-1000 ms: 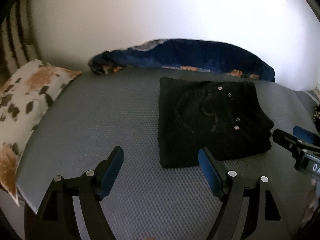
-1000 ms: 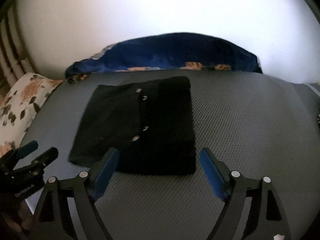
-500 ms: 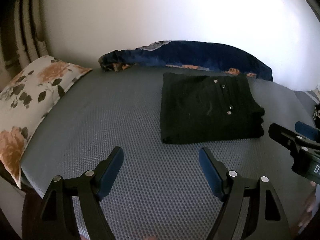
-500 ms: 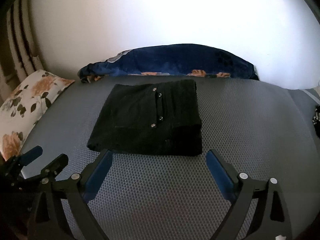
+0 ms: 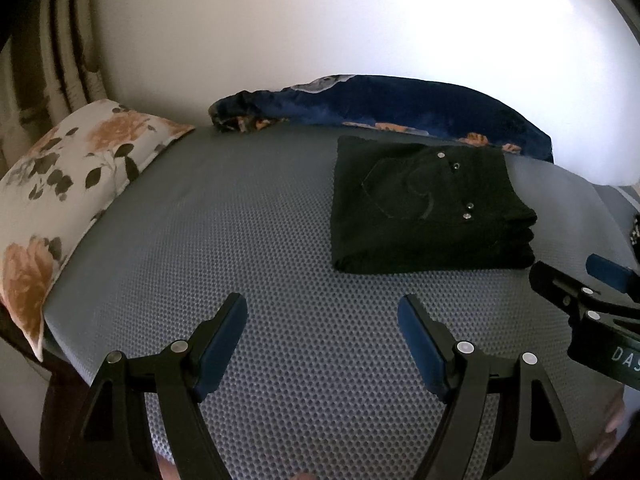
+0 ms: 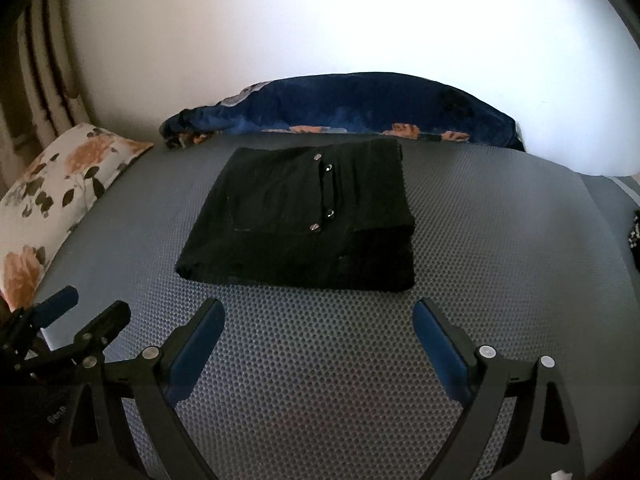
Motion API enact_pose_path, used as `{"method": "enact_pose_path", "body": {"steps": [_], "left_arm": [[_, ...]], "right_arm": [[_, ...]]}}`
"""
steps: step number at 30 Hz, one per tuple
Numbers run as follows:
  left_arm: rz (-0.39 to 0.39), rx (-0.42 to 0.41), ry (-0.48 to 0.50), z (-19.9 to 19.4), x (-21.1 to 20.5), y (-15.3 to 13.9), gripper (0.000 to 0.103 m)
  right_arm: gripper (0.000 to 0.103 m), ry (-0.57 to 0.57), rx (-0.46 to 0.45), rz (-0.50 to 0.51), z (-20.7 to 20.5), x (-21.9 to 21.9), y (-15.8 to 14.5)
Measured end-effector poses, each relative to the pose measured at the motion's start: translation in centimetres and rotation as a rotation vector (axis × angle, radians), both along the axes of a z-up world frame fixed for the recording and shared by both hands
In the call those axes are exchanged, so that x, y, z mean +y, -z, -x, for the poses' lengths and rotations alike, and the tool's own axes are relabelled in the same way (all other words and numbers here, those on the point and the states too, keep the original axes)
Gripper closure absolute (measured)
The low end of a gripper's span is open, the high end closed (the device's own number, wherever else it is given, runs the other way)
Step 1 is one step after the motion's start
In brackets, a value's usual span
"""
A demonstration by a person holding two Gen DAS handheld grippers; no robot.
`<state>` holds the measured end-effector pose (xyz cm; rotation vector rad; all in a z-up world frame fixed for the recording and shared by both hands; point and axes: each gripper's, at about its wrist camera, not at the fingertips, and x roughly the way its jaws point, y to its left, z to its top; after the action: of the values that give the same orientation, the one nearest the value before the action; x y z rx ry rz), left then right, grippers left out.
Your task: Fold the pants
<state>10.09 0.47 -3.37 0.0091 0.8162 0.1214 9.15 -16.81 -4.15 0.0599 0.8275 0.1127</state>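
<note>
Black pants (image 5: 424, 208) (image 6: 308, 220) lie folded into a flat square on the grey mesh mattress (image 5: 248, 240) (image 6: 500, 232), metal rivets showing on top. My left gripper (image 5: 322, 306) is open and empty, hovering over bare mattress in front of and to the left of the pants. My right gripper (image 6: 318, 310) is open and empty too, just in front of the pants' near edge without touching them. Each gripper shows at the other view's side edge: the right gripper (image 5: 576, 280) and the left gripper (image 6: 76, 312).
A floral cream pillow (image 5: 60, 184) (image 6: 60, 184) lies at the mattress's left end. A dark blue floral blanket (image 5: 400, 104) (image 6: 352, 108) is bunched along the white wall behind the pants. A dark object (image 6: 634, 236) sits at the far right edge.
Both grippers have drawn back from the pants, which now lie farther off and fully in view. The right gripper's jaws have spread a little wider.
</note>
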Motion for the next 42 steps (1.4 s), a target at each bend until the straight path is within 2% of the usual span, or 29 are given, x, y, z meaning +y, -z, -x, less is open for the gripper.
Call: {"method": "enact_pose_path", "body": {"steps": [11,42], "left_arm": [[-0.032,-0.01,-0.003,0.1,-0.4,0.1,0.025],[-0.043,0.01,0.006,-0.6,-0.1,0.4,0.025]], "right_arm": [[0.009,0.009,0.028,-0.014,-0.2,-0.3,0.7],[0.009,0.005,0.058,-0.025,-0.2,0.2,1.6]]}}
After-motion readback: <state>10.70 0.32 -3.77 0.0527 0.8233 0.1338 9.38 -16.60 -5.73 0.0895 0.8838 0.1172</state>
